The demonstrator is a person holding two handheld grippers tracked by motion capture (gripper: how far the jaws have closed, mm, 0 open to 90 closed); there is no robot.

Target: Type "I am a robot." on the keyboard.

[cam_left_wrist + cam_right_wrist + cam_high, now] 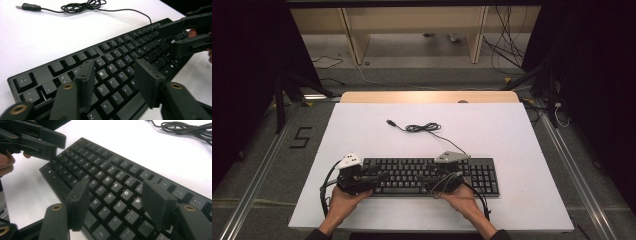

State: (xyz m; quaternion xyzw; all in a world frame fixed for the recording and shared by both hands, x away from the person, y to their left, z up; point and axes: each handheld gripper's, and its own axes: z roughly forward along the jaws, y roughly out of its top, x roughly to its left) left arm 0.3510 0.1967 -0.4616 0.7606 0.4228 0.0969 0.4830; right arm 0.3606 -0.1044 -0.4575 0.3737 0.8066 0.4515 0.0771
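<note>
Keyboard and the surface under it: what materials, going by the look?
Keyboard: likely matte black plastic, moulded keycaps with printed white legends. Surface: smooth, white, low sheen, perhaps laminate or a mat; a bare wood-look edge shows at the far side.

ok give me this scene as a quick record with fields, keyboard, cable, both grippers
surface: white table top
keyboard: black keyboard lying flat near the front edge of the table
cable: black cable runs from the keyboard's far edge, coiled in a loose bundle
plug: USB plug lies loose on the table, connected to nothing
left gripper: jaws apart over the keyboard's left-hand keys, nothing between them
right gripper: jaws apart over the right-hand letter keys, nothing between them
</note>
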